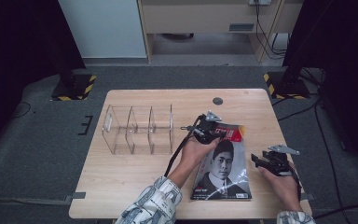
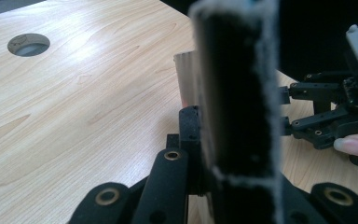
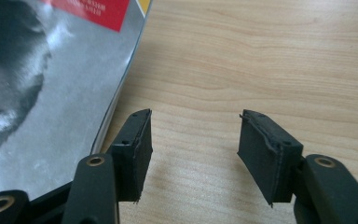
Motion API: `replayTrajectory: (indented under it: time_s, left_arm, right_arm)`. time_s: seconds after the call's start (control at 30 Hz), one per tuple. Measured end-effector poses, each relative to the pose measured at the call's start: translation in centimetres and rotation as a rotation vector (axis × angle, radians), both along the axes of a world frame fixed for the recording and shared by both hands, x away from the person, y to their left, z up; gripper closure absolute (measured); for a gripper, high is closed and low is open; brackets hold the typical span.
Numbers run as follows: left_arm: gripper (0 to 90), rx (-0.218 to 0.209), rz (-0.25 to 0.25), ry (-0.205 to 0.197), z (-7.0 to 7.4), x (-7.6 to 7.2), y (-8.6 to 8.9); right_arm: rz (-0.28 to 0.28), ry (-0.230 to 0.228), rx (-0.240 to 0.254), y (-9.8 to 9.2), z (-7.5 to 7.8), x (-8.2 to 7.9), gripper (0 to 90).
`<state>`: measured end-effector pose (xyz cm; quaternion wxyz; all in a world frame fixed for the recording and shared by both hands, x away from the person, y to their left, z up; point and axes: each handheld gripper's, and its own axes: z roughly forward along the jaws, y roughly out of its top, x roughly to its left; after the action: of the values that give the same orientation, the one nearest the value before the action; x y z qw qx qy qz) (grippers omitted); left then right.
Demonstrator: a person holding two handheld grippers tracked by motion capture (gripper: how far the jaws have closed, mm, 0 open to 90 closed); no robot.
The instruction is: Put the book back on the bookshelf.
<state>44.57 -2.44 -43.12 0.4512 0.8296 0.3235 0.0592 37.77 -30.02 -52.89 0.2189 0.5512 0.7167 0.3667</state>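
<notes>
- Wooden table [image 1: 135, 172], light grain, round hole [image 1: 217, 101] near far edge.
- Clear acrylic divider rack [image 1: 139, 129], standing left of centre.
- Magazine [image 1: 223, 168], portrait cover, flat at front right; far edge raised.
- Left gripper [image 1: 213, 132], jaws clenched on magazine's far edge.
- Right gripper [image 1: 256, 160], jaws released, just beside magazine's right edge.
</notes>
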Motion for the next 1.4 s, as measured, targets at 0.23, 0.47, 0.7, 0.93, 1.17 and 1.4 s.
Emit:
replayTrajectory:
  time_s: [0.23, 0.47, 0.7, 0.93, 1.17, 1.4]
  left_arm:
    - [86.6, -0.018, -0.005, -0.002, 0.4, -0.3, -0.1]
    - [86.7, -0.029, -0.016, -0.008, 1.0, -0.6, 0.0]
    - [86.7, -0.051, -0.018, -0.028, 2.2, -0.9, 0.6]
    - [86.7, -0.067, -0.023, -0.045, 3.4, -1.3, 1.2]
    - [86.7, -0.084, -0.023, -0.057, 4.1, -1.5, 1.6]
    - [86.7, -0.1, -0.024, -0.063, 4.8, -1.7, 2.0]
  right_arm:
    - [0.012, 0.015, -0.01, 0.2, -0.3, 0.1, 42.8]
    - [0.02, 0.025, -0.021, 0.5, -0.6, 0.1, 40.9]
    - [0.027, 0.017, -0.039, 0.8, -0.7, 0.1, 37.5]
    - [0.033, 0.006, -0.054, 1.0, -0.7, 0.1, 37.0]
    - [0.035, 0.007, -0.058, 1.0, -0.8, 0.1, 36.6]
    - [0.04, 0.005, -0.064, 1.1, -0.8, 0.1, 35.2]
